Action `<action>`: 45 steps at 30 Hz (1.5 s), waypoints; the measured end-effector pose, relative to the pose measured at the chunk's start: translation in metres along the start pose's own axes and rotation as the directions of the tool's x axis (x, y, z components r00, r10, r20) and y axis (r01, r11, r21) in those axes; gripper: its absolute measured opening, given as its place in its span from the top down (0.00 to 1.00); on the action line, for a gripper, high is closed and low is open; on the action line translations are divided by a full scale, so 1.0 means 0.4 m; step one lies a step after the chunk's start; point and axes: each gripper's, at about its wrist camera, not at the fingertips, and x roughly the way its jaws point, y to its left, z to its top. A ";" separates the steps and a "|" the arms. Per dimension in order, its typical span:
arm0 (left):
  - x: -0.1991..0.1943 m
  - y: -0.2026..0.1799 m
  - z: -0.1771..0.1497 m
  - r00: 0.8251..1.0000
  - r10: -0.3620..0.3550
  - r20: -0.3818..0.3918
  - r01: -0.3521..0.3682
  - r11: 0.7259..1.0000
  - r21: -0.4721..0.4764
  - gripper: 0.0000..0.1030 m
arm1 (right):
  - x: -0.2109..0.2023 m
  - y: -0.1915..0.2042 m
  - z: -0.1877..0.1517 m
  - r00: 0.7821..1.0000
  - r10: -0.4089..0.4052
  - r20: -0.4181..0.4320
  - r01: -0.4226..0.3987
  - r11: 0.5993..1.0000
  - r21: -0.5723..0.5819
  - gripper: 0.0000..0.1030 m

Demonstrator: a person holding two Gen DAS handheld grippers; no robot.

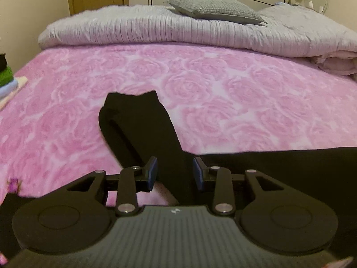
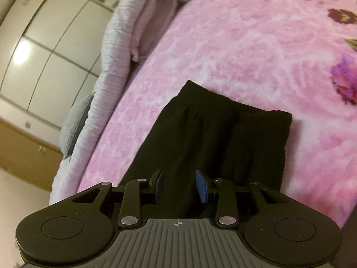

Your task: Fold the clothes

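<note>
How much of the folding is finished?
Done: a small stack of folded clothes sits at the edge of the pink rose-patterned bed. In hand: the black trousers lie between the pads of the left gripper and right gripper; neither visibly pinches them. Left: the trousers look only partly folded.

The black garment [image 1: 142, 129] runs off the left wrist view's right edge, its near part hidden under the gripper body. A stack of folded clothes [image 1: 5, 76] is clipped by the left edge. In the right wrist view, the flowers [image 2: 343, 78] blur at the frame edge.
</note>
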 end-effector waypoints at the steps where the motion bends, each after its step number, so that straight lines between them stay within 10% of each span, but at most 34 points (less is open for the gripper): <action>1: -0.014 0.004 0.000 1.000 -0.009 -0.010 0.008 1.000 -0.004 0.70 | -0.007 0.002 0.003 1.000 0.010 0.001 -0.010 1.000 0.024 0.66; 9: -0.069 0.069 -0.101 0.990 -0.091 0.105 0.093 0.996 -0.014 0.70 | -0.088 -0.053 -0.021 0.991 0.092 0.101 -0.101 0.991 0.088 0.66; 20: -0.106 0.090 -0.162 0.967 -0.248 0.050 0.253 0.935 -0.249 0.66 | -0.036 -0.103 0.016 0.997 0.043 0.071 -0.052 0.989 0.139 0.66; 32: 0.003 0.077 -0.165 0.976 -0.217 0.026 0.210 0.894 -0.397 0.64 | 0.020 -0.133 0.032 0.999 0.052 0.013 -0.053 0.992 0.114 0.66; 45: 0.144 0.017 0.023 0.999 -0.003 -0.040 0.003 1.000 0.003 0.63 | 0.082 -0.092 0.073 0.999 0.031 -0.009 -0.031 0.999 0.044 0.66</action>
